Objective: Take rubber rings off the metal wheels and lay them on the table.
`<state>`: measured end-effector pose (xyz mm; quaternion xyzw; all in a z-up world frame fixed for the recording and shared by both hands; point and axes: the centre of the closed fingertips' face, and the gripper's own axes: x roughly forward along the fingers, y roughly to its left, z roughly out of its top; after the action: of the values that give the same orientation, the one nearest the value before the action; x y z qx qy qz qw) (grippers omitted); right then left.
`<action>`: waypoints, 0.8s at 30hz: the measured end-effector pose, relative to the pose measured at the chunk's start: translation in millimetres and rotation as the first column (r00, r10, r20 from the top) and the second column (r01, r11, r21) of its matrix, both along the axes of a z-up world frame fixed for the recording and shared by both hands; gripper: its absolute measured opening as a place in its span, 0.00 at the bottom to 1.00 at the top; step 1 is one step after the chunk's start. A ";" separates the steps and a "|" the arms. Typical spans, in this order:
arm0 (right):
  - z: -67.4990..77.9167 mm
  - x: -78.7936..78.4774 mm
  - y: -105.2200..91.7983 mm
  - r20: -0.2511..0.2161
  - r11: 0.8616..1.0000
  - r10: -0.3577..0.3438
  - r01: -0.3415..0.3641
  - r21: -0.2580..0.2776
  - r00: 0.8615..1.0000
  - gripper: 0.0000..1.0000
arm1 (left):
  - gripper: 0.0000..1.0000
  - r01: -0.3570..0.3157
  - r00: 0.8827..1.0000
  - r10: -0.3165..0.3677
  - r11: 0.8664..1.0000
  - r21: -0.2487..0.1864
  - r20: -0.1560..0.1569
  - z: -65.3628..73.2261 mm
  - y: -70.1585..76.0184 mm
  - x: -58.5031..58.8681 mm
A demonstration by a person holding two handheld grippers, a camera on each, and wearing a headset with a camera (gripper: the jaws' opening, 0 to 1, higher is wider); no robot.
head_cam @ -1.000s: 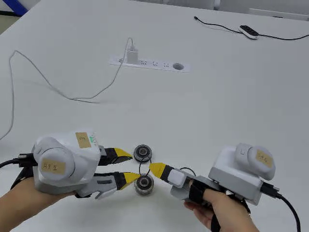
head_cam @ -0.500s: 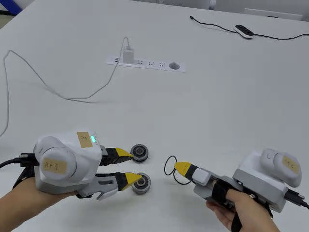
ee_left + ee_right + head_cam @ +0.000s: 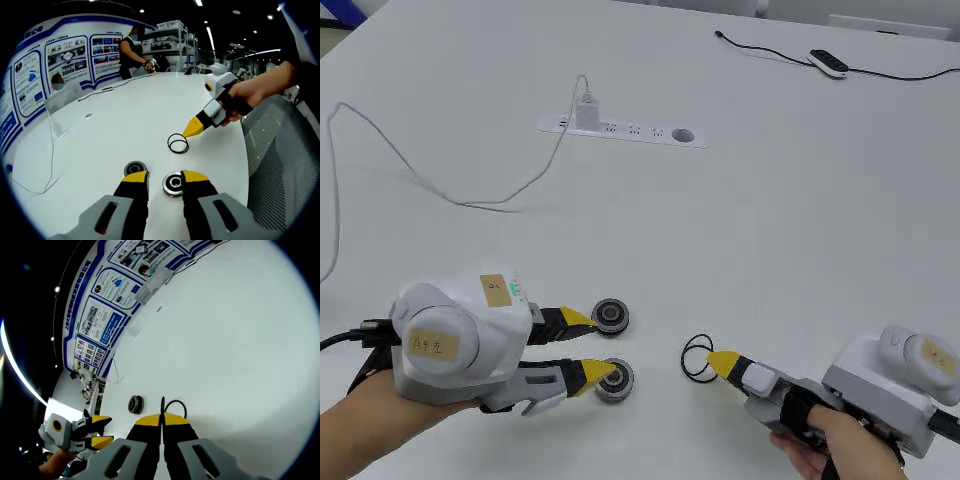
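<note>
left gripper: jaws apart, empty, near wheel at tips, far wheel beside | right gripper: jaws closed, pinching ring by its edge | ring low at table, overlapping second ring, apart from wheels

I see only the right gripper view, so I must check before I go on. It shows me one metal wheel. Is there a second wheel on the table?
Observer: Yes. The head view shows two, a far wheel and a near wheel, apart from each other.
Operator: Where is the left gripper to them?
Observer: In the left gripper view the left gripper is open, and the near wheel lies between its jaw tips.
Operator: Do I hold one ring?
Observer: I cannot tell. There the rubber ring at the tip of the right gripper shows as two overlapping black loops.
</note>
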<state>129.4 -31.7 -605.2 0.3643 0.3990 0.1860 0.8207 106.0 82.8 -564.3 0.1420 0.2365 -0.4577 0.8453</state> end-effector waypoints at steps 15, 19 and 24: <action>-7.3 -3.6 -10.8 0.007 0.995 0.008 -0.007 -0.101 1.000 0.04 | 0.26 0.007 1.000 -0.007 1.000 0.007 0.000 0.5 -2.3 -2.8; -7.0 -3.8 -9.1 0.015 0.992 0.020 -0.018 -0.126 1.000 0.07 | 0.26 0.009 1.000 -0.009 1.000 0.014 0.000 -0.4 -0.9 -4.0; -3.8 -1.9 -13.8 0.052 0.979 0.042 -0.030 -0.202 0.998 0.13 | 0.26 0.004 1.000 -0.004 1.000 0.016 0.001 -0.4 0.7 -3.2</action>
<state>127.6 -45.5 -609.0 0.2670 0.3991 0.1698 0.8606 102.8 83.4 -564.7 0.1495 0.2394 -0.4572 0.8434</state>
